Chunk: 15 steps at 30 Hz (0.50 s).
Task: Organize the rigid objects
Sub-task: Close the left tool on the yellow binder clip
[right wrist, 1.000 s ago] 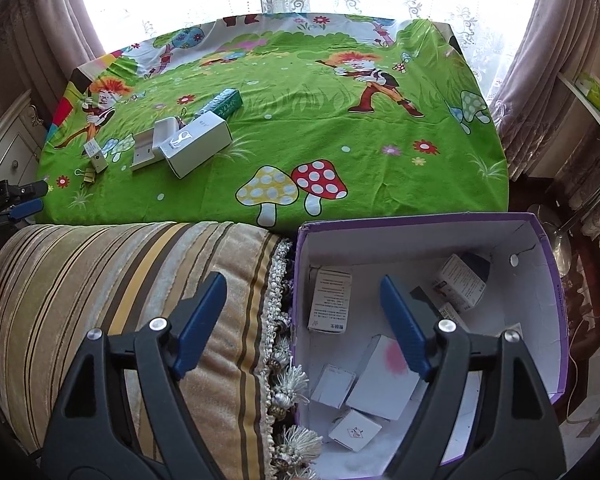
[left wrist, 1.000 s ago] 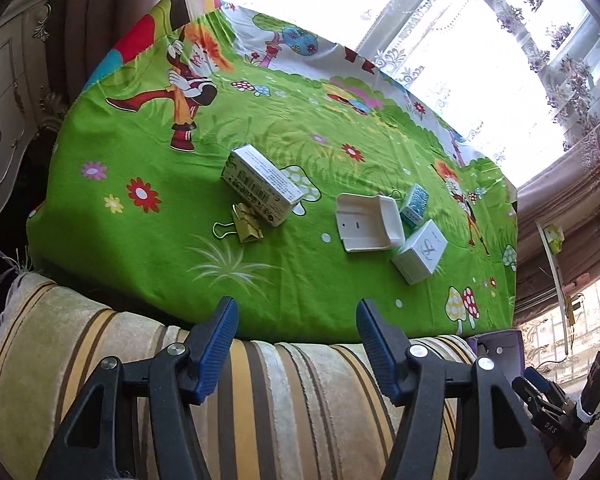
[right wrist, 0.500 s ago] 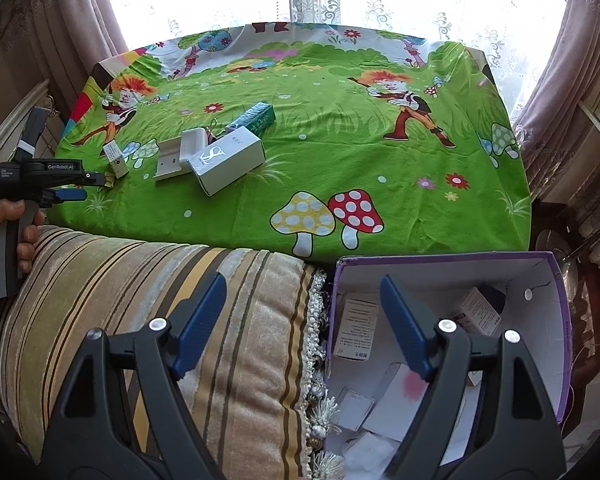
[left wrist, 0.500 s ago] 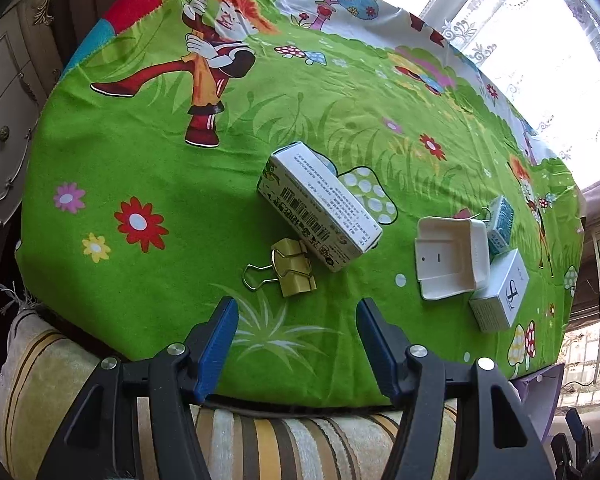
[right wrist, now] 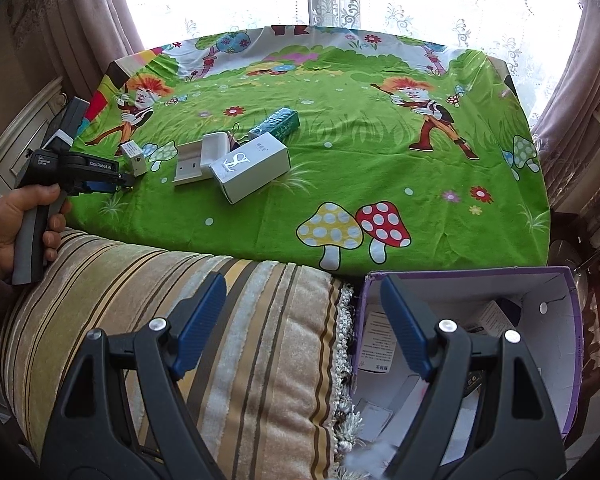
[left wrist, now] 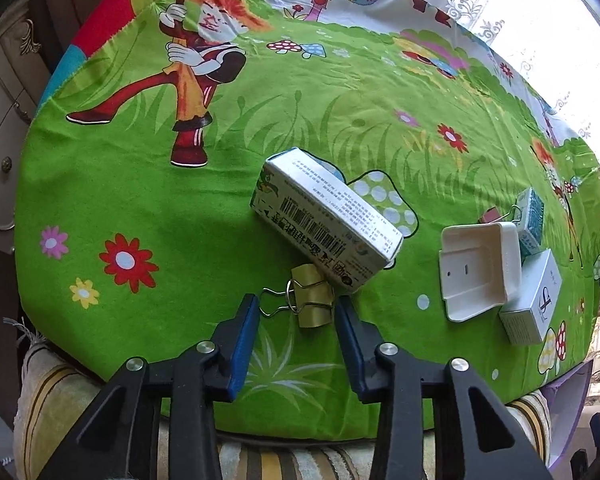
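Observation:
On the green cartoon tablecloth (left wrist: 148, 200) lies a gold binder clip (left wrist: 310, 304), right between the fingertips of my left gripper (left wrist: 296, 308). Its jaws are closing around the clip, and I cannot tell whether the pads touch it. Just beyond the clip lies a white and green carton (left wrist: 328, 224). To the right sit a white plastic holder (left wrist: 476, 268), a white logo box (left wrist: 536, 300) and a teal box (left wrist: 534, 216). My right gripper (right wrist: 303, 280) stands open and holds nothing, above the cushion and the purple box (right wrist: 576, 320). A hand holds the left gripper (right wrist: 126, 179) at the table's left edge.
A striped cushion (right wrist: 180, 320) lies along the table's near edge. The purple box beside it holds several small cartons. A pale dresser (left wrist: 0, 120) stands left of the table. Curtains and a bright window close off the far side.
The left gripper moved forward and down from the cushion edge to the binder clip, and its jaws narrowed around it. The right gripper drifted slightly and stayed open.

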Each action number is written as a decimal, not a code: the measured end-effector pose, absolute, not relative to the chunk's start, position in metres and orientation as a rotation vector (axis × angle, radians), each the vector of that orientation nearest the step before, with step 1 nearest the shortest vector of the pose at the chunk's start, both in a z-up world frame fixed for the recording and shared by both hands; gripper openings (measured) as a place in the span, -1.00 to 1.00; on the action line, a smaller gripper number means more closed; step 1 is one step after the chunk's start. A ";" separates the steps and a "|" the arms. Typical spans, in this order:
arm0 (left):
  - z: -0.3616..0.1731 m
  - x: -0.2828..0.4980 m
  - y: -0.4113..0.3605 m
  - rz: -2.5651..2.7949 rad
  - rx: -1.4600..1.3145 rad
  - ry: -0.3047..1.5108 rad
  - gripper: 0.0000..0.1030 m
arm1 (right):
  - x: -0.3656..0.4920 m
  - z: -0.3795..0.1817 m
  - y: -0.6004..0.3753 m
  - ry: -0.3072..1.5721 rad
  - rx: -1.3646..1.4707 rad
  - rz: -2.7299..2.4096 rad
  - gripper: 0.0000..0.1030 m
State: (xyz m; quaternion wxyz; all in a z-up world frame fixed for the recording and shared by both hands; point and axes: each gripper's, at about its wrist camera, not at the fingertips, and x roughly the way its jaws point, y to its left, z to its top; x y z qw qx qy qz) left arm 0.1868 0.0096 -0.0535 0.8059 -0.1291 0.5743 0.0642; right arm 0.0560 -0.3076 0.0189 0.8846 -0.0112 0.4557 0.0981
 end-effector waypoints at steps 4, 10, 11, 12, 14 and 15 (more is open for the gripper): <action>-0.054 0.189 0.006 0.084 -0.262 1.229 -0.60 | 0.056 0.019 -0.307 0.951 -0.024 0.206 0.59; -0.052 0.185 0.008 0.051 -0.291 1.223 -0.61 | 0.056 0.018 -0.306 0.953 -0.026 0.209 0.59; -0.052 0.187 0.006 0.048 -0.293 1.221 -0.62 | 0.056 0.018 -0.306 0.954 -0.026 0.209 0.59; -0.051 0.187 0.006 0.044 -0.295 1.216 -0.70 | 0.056 0.017 -0.306 0.955 -0.027 0.209 0.59; -0.049 0.185 0.006 0.035 -0.296 1.210 -0.70 | 0.056 0.017 -0.306 0.955 -0.029 0.208 0.59; -0.048 0.185 0.004 0.031 -0.289 1.208 -0.70 | 0.056 0.017 -0.306 0.955 -0.028 0.208 0.59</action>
